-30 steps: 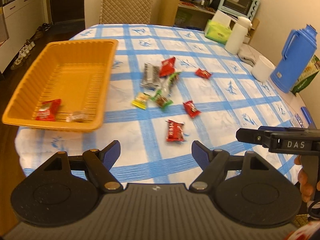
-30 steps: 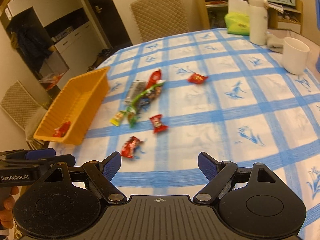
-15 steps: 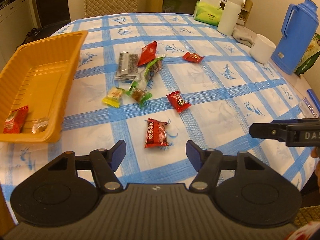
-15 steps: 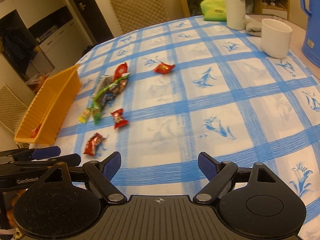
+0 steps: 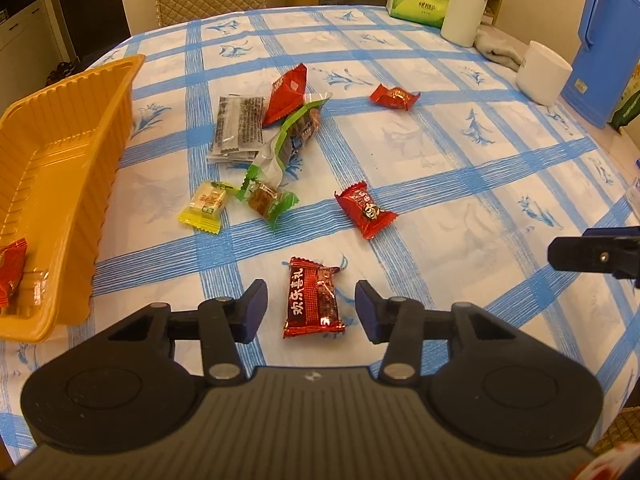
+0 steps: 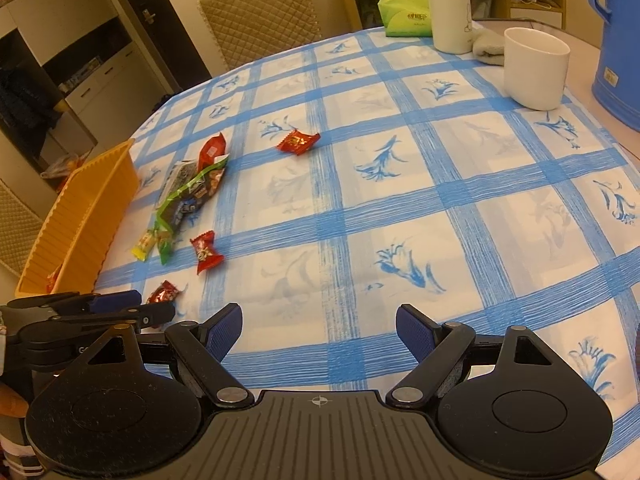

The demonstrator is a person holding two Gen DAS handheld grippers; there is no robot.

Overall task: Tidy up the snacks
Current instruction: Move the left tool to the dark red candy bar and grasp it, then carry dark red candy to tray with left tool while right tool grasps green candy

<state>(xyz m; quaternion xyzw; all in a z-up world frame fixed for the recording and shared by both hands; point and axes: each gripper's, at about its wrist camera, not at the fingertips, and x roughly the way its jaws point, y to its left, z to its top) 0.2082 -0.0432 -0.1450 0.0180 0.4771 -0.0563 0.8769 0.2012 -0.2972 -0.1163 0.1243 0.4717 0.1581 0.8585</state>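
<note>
Left gripper [image 5: 307, 306]: jaws spread wide, low over the cloth, straddling a dark red candy [image 5: 313, 298] without touching it.

Right gripper [image 6: 319, 332]: jaws spread, holding nothing, above bare cloth near the table's near edge.

Change: a second ago the left gripper was higher and further back, with the dark red candy well ahead of it; it has come forward and down until the candy lies between the fingers. The right gripper has swung a little rightward (the basket now sits further to its left).

Meaning: this looks like a pick about to happen; closing should catch the wrapper.

Basket [image 5: 80, 152]: orange, to the left at the table's edge, with one red wrapper [image 5: 10, 272] and a pale candy [image 5: 36, 284] in its near end.

Loose snacks: red candy [image 5: 366, 210], yellow candy [image 5: 206, 206], green candy [image 5: 266, 202], long green packet [image 5: 292, 136], grey packet [image 5: 238, 124], red packet [image 5: 288, 92], far red candy [image 5: 394, 97].

Room: bare cloth lies between candy and basket. The basket's near wall must be cleared. A white cup [image 5: 542, 72] and blue jug [image 5: 604, 44] stand well apart, right.
</note>
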